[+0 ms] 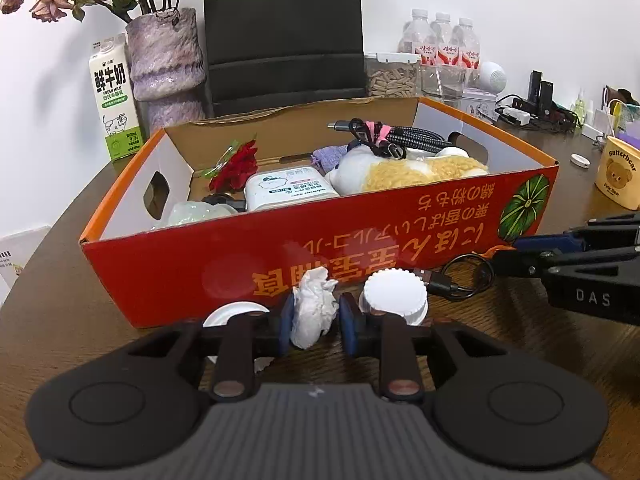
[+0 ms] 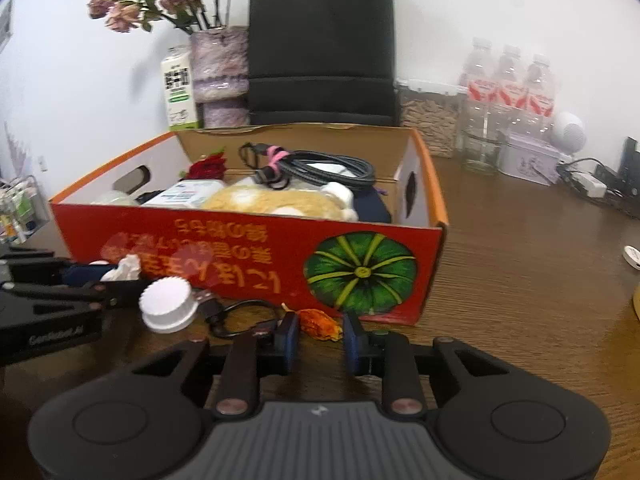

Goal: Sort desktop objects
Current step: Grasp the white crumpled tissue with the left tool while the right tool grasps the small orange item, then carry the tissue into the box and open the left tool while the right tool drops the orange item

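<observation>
My left gripper (image 1: 316,320) is shut on a crumpled white tissue (image 1: 314,308), just in front of the red cardboard box (image 1: 240,264). A white ribbed cap (image 1: 394,290) and a coiled black USB cable (image 1: 460,280) lie on the table beside it. In the right wrist view my right gripper (image 2: 320,334) is shut on a small orange dried peel (image 2: 320,322) low at the box's (image 2: 248,256) front wall. The left gripper (image 2: 116,280) with the tissue (image 2: 124,266) is at the left there. The box holds a plush toy (image 1: 420,170), a wipes pack (image 1: 286,190), cables and a red rose.
A milk carton (image 1: 116,100), a vase of dried roses (image 1: 166,64) and a black bag (image 1: 284,32) stand behind the box. Water bottles (image 1: 440,38), a seed jar (image 1: 390,76), a power strip (image 1: 520,114) and a yellow bear cup (image 1: 618,172) fill the right side.
</observation>
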Demonstrator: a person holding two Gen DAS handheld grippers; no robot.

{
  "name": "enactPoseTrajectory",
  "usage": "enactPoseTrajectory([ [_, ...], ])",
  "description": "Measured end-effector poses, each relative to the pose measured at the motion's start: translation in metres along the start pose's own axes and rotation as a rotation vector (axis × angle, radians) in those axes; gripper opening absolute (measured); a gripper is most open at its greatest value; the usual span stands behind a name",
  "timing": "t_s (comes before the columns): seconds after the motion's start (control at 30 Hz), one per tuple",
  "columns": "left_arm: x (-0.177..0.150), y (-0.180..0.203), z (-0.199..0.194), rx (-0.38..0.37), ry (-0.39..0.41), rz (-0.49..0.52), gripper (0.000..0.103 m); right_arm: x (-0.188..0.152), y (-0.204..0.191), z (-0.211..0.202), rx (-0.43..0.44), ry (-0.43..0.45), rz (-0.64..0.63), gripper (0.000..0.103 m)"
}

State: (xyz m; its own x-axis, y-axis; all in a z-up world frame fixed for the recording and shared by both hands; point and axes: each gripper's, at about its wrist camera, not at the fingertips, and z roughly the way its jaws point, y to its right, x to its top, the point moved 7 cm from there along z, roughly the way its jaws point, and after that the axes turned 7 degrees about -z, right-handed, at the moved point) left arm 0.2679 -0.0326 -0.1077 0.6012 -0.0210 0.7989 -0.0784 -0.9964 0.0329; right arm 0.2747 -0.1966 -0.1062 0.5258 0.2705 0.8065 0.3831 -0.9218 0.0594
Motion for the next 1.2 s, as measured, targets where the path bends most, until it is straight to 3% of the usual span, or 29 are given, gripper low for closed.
enactPoseTrajectory([
  [0.23, -0.001, 0.002, -0.006, -0.018, 0.015, -0.008, 0.016, 0.003, -0.008, -0.014, 0.004, 0.052, -0.034, 0.018],
  [0.27, -0.001, 0.001, -0.006, -0.019, 0.018, -0.013, 0.016, 0.004, -0.008, -0.016, 0.004, 0.059, -0.033, 0.01],
  [0.77, 0.007, 0.016, -0.044, -0.044, 0.137, -0.008, 0.015, 0.015, -0.022, -0.056, 0.038, 0.172, -0.029, 0.009],
  [1.2, 0.064, 0.009, -0.063, -0.031, 0.26, -0.025, 0.016, 0.078, -0.038, -0.063, 0.052, 0.281, -0.069, 0.009],
])
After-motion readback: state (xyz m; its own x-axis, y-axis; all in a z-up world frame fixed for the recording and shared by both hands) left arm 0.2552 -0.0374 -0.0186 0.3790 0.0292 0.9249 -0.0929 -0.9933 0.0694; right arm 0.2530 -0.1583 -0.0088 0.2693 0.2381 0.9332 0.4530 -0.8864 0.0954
